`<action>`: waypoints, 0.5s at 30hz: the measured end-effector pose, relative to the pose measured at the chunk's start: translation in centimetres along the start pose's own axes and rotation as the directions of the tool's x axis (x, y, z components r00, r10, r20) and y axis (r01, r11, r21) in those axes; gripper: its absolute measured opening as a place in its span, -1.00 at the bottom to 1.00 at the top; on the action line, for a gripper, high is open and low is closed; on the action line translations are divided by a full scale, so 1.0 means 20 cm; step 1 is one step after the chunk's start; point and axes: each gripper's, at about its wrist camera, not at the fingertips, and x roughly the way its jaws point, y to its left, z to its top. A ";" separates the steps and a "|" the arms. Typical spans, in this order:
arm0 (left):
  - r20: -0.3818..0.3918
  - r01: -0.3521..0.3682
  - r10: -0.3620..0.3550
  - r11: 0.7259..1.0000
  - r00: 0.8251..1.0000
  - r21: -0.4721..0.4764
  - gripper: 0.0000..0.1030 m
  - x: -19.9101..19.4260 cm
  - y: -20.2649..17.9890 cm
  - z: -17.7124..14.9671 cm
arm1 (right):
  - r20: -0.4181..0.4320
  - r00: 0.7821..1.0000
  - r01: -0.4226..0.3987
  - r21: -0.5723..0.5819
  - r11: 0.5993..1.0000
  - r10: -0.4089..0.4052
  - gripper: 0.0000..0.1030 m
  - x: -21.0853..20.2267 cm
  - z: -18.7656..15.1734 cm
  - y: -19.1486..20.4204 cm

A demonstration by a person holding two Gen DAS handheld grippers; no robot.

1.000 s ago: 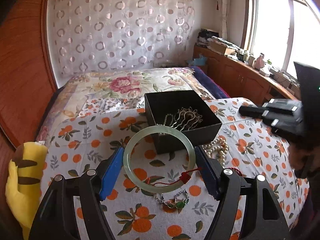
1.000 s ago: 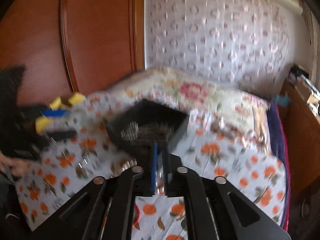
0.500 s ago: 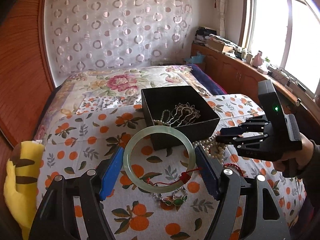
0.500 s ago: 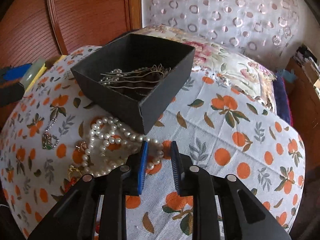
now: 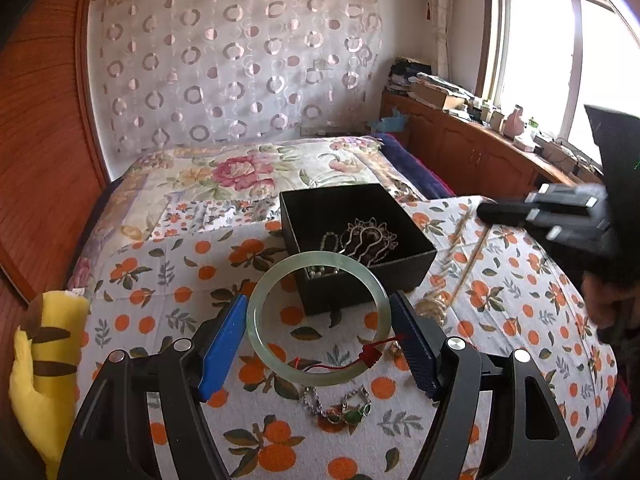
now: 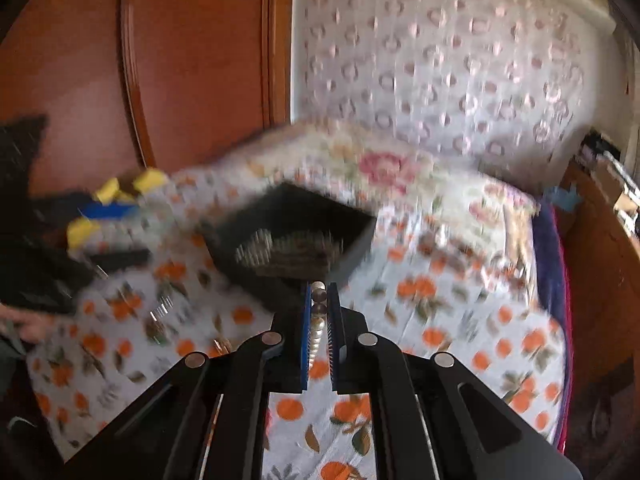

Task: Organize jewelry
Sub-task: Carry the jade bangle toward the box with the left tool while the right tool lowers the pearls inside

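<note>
Carrying jewelry to the black box [image 5: 356,236] is the step in hand. The right hand-held gripper [image 6: 320,304] has just been closing and now pinches a pearl necklace [image 6: 318,322] between its pads, the strand trailing to the bed in the left view. The left hand-held gripper [image 5: 318,328] holds a green bangle [image 5: 316,316] across its width, above the bedspread [image 5: 168,280]. Next, I judge, each piece must clear the box wall before release. A pendant chain [image 5: 340,408] lies loose below; the dangling strand could snag.
</note>
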 end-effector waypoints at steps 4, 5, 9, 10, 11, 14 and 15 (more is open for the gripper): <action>0.004 -0.001 0.001 1.000 1.000 0.002 0.34 0.01 -0.01 0.03 | 0.076 0.997 0.012 -0.031 0.999 -0.010 -0.84 -0.12 0.16 0.01; 0.005 -0.002 0.002 1.000 1.000 0.003 0.34 0.01 -0.01 0.04 | 0.092 0.996 0.017 -0.036 0.999 -0.014 -0.84 -0.14 0.19 0.01; 0.011 -0.003 0.003 1.000 1.000 0.006 0.34 0.01 -0.02 0.07 | 0.167 0.986 0.028 -0.041 0.999 -0.021 -0.84 -0.25 0.36 -0.01; 0.013 -0.004 0.004 1.000 1.000 0.007 0.34 0.01 -0.02 0.08 | 0.183 0.983 0.030 -0.043 0.999 -0.021 -0.84 -0.27 0.39 -0.01; 0.014 -0.004 0.004 1.000 1.000 0.007 0.34 0.01 -0.01 0.08 | 0.203 0.979 0.034 -0.046 0.998 -0.024 -0.84 -0.30 0.43 -0.01; 0.021 -0.006 0.006 1.000 1.000 0.009 0.34 0.02 -0.01 0.11 | 0.245 0.969 0.039 -0.052 0.998 -0.026 -0.84 -0.36 0.51 -0.02; 0.022 -0.006 0.006 1.000 1.000 0.009 0.34 0.02 -0.01 0.12 | 0.260 0.965 0.047 -0.059 0.997 -0.030 -0.84 -0.37 0.55 -0.02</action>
